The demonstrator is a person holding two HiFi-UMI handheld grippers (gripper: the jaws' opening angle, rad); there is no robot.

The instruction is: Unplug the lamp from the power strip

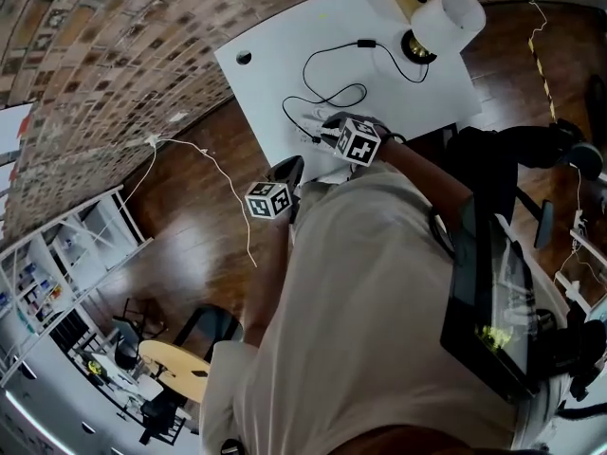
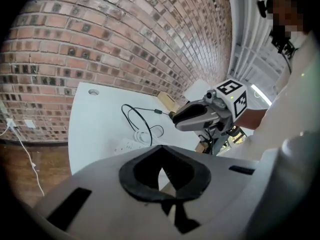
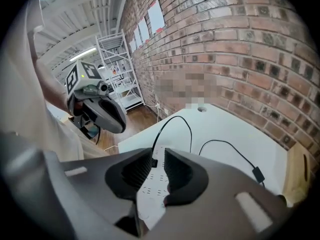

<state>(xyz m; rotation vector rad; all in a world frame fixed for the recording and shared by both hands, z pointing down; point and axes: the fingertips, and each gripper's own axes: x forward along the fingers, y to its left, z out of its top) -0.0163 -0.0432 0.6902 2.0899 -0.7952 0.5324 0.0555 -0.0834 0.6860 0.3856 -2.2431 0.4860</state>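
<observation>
A white power strip [image 1: 310,121] lies near the front edge of the white table [image 1: 285,45]. A black cord [image 1: 334,93] loops from it to the lamp [image 1: 441,22], which has a white shade and a wooden body. My right gripper [image 1: 324,129] hovers over the strip. In the right gripper view its jaws [image 3: 159,166] stand slightly apart, and the black plug [image 3: 154,162] in the power strip [image 3: 150,191] shows in the gap below them. My left gripper [image 1: 287,173] hangs off the table's front edge, shut and empty [image 2: 161,156]. The power strip [image 2: 131,145] lies ahead of it.
A brick wall [image 1: 114,36] runs behind the table. A cable hole [image 1: 244,58] is at the table's far left corner. An inline switch [image 1: 365,43] sits on the cord. A white cable [image 1: 228,192] trails over the wooden floor. A dark chair [image 1: 531,150] stands at the right.
</observation>
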